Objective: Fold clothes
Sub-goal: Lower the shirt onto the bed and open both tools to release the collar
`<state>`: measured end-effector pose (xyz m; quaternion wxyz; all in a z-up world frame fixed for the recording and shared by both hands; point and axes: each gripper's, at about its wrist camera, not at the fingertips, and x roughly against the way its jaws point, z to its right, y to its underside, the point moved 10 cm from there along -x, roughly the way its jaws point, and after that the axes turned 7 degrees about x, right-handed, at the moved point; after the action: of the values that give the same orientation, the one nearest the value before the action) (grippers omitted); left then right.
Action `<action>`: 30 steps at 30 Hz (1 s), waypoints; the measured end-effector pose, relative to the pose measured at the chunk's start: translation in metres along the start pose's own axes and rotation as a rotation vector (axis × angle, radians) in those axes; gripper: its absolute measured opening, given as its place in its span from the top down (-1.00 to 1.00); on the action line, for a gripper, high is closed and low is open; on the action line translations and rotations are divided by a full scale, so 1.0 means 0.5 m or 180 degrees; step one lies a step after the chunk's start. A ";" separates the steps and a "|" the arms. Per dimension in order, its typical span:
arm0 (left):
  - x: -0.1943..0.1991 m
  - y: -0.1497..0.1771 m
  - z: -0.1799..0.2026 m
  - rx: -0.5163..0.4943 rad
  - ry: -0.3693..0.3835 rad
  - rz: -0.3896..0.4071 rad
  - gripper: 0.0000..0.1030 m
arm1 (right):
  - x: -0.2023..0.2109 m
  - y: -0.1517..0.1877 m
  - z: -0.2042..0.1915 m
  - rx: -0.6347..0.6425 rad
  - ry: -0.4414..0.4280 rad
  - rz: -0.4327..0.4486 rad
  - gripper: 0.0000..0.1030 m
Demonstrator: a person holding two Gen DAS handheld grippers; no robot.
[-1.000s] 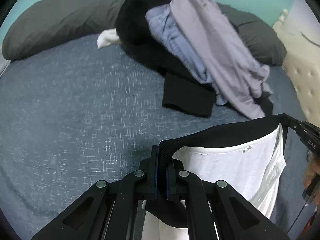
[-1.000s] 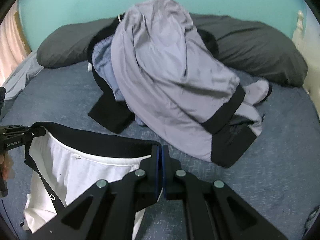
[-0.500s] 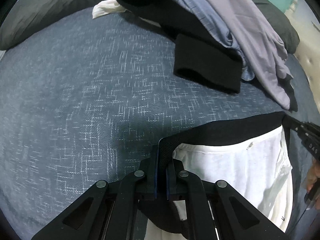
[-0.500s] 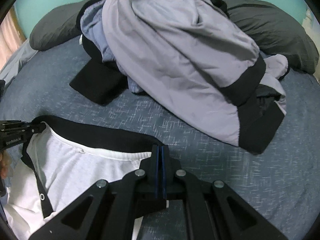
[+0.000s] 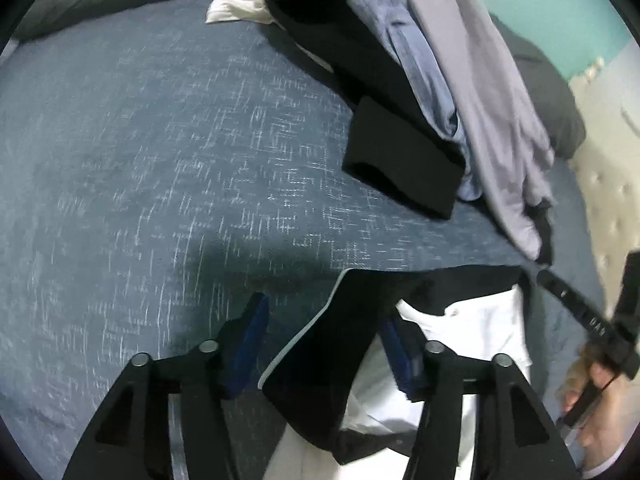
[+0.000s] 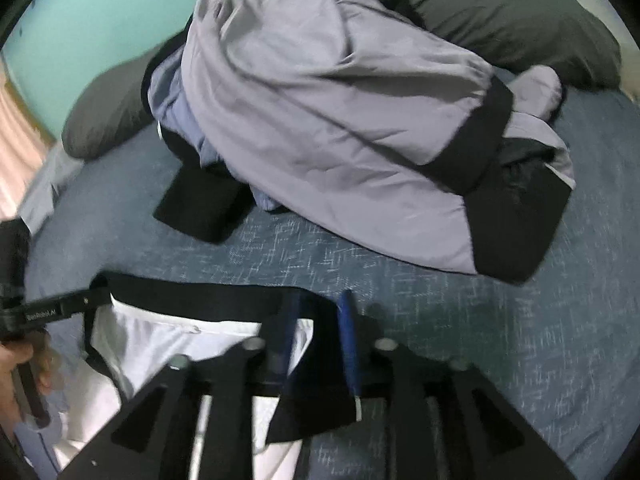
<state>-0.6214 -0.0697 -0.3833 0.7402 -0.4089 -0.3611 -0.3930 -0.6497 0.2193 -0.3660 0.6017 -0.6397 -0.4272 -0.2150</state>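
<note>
Blue-grey woven bedcover fills most of both views, with a turquoise wall behind and dark grey pillows along the far edge. Near the person lies the piece being folded: a black garment with a white lining and a black waistband, spread flat on the cover, its band stretched across from one gripper to the other. That even stretch looks deliberate, as if both corners were brought down together so the cloth lands flat and square.

Both grips are letting go. The left gripper has its jaws opening, already wide, with the black corner of the garment lying loose between the blue pads and pressed by neither. The right gripper has its jaws opening too, only a narrow gap so far; the band's other corner sits in that gap, and I judge it no longer pinched.

Farther off, a heap of unfolded clothes waits: a pale lilac-grey jacket with black cuffs on top, a blue shirt and something black beneath. Its black sleeve reaches toward the laid garment but stays apart, so the near cover is free for folding. A cream tufted headboard stands on the right.
</note>
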 end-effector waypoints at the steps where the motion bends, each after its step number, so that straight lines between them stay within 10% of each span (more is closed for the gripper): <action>1: 0.007 0.001 -0.003 0.0063 0.0048 -0.0007 -0.28 | 0.011 0.000 0.005 -0.0036 -0.0008 0.0032 0.48; 11: 0.091 0.039 -0.052 0.0066 -0.0042 0.0167 -0.28 | 0.119 0.048 0.000 -0.0147 -0.0212 0.0188 0.48; 30: 0.254 0.360 -0.144 -0.0060 0.0026 0.0164 -0.28 | 0.318 0.393 -0.057 -0.0474 -0.0570 0.0051 0.47</action>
<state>-0.3932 -0.1060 -0.3616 0.7477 -0.4234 -0.3437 -0.3789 -0.3983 0.2555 -0.3507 0.5137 -0.7027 -0.4569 -0.1834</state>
